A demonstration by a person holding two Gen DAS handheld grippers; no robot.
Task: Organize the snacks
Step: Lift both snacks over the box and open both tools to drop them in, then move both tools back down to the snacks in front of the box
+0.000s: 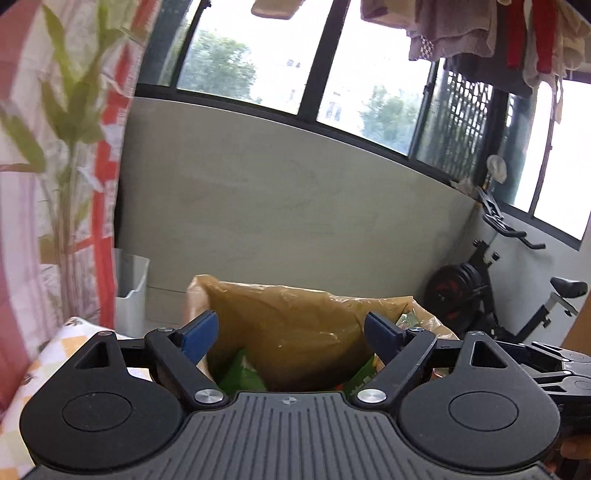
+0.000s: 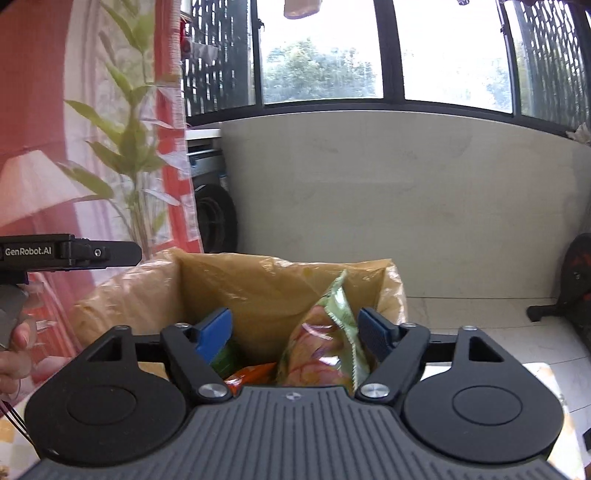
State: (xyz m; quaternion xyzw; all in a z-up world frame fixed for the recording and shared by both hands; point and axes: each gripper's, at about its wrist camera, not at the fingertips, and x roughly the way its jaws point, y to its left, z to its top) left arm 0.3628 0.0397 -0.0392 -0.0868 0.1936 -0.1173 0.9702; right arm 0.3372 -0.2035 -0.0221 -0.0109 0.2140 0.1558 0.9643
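Pale green snack packet stands upright, long axis vertical, inside bag.

Both tongs — left, right — gape wide.

A pale green snack bag stands upright in the yellow-lined bin. Green and orange packets lie lower down.

A home balcony is shown: laundry is hung above wide windows, and an exercise bike is parked beside a potted plant.
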